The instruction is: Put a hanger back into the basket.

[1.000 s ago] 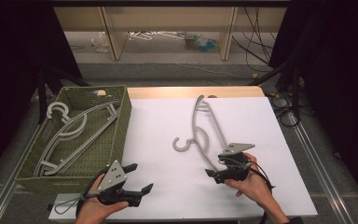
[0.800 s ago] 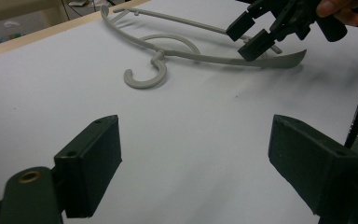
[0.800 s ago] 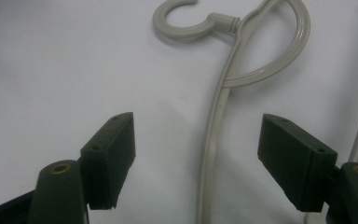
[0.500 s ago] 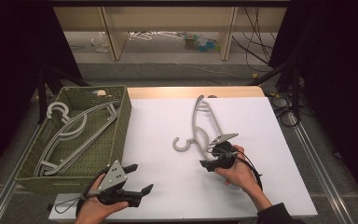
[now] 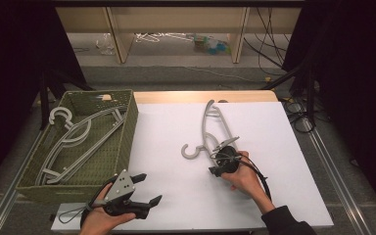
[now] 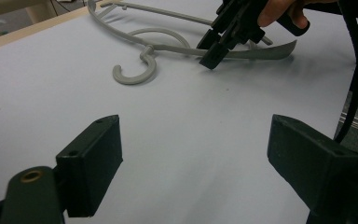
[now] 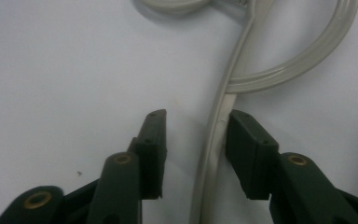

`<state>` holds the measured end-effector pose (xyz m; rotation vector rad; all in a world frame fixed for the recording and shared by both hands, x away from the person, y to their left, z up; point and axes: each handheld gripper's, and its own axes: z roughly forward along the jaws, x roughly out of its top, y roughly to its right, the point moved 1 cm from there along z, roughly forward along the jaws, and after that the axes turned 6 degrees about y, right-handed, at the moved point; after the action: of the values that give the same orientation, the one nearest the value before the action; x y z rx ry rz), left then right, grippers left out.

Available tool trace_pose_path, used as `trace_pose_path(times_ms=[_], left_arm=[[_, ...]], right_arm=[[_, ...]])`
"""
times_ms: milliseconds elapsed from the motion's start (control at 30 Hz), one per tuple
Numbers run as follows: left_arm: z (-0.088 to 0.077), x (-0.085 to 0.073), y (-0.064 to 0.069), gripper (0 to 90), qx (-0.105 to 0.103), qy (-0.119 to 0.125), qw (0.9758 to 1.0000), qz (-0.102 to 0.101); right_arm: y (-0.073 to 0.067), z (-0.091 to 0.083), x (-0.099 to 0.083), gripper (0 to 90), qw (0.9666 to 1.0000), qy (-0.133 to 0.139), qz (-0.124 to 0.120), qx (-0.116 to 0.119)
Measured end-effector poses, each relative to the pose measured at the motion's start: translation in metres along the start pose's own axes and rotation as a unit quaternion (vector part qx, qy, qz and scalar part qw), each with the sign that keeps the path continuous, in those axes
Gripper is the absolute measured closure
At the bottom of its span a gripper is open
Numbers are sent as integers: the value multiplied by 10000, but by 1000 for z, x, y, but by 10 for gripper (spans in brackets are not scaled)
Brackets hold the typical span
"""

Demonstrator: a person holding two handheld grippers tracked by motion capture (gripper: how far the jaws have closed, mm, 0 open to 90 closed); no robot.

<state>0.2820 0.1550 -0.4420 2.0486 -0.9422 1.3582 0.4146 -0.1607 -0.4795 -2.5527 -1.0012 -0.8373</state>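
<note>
A grey plastic hanger point(image 5: 206, 125) lies flat on the white table, its hook point(image 6: 133, 74) toward the left. My right gripper point(image 5: 214, 170) points down at the hanger's near arm. Its jaws have just been closing with that arm point(image 7: 214, 140) between them. In the right gripper view the right-hand jaw touches the arm, while a gap stays on the other side, so my right gripper point(image 7: 196, 115) is not clamped. My left gripper point(image 5: 149, 188) stands open near the table's front edge, nothing between its fingers point(image 6: 93, 149).
A green woven basket point(image 5: 127, 132) at the left of the table holds other grey hangers point(image 5: 73, 134). A wooden strip point(image 5: 200, 96) borders the table at the back. Shelves and cables lie on the floor beyond.
My right gripper moved left and forward onto the hanger's near arm, and its jaws narrowed around that arm. The left gripper has kept still.
</note>
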Motion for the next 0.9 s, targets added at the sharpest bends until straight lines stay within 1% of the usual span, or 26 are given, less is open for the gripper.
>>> trace_pose_path(times_ms=[33, 67, 100, 133, 167, 200, 267, 300, 400, 533, 567, 633, 733, 767, 867, 900], left_arm=[[0, 0, 0, 180, -6, 1, 10000, 18], [0, 0, 0, 180, -7, 0, 10000, 20], [1, 0, 0, 181, -16, 16, 10000, -44], [1, 0, 0, 181, -15, 18, 10000, -26], [1, 0, 0, 182, -23, 21, 10000, -19], [1, 0, 0, 182, -23, 19, 10000, -20], [1, 0, 1, 184, -26, 17, 10000, -23], [1, 0, 1, 185, -15, -15, 10000, 11], [1, 0, 2, 185, -35, -24, 10000, 25], [1, 0, 2, 186, -25, -22, 10000, 24], [1, 0, 1, 187, -20, -25, 10000, 27], [1, 0, 1, 189, -22, -13, 10000, 26], [1, 0, 1, 190, -37, -3, 10000, 28], [1, 0, 1, 190, -36, -7, 10000, 33], [1, 0, 1, 191, -44, -20, 10000, 30], [1, 0, 3, 191, -39, 10, 10000, -2]], right_arm=[[1, 0, 0, 611, 10000, -17, -60, -27], [1, 0, 1, 625, 10000, -57, -48, -17], [1, 0, 2, 639, 10000, -66, -19, -37], [3, 1, 2, 650, 10000, -71, -29, -59], [2, 1, 3, 659, 9999, -99, 34, -49], [3, 1, 3, 671, 9999, -96, 34, -57], [4, 2, 4, 674, 9999, -113, 77, -60], [4, 2, 4, 675, 9998, -147, 81, -51], [3, 3, 6, 683, 9997, -220, 63, -88], [4, 3, 9, 715, 9994, -304, 62, -129], [5, 3, 9, 729, 9995, -298, 34, -122], [8, 3, 8, 761, 9995, -296, 122, -78], [9, 3, 8, 763, 9994, -296, 149, -53], [9, 3, 8, 765, 9995, -282, 94, -60], [9, 3, 8, 767, 9995, -286, 101, -50], [9, 3, 8, 767, 9995, -284, 107, -44]])
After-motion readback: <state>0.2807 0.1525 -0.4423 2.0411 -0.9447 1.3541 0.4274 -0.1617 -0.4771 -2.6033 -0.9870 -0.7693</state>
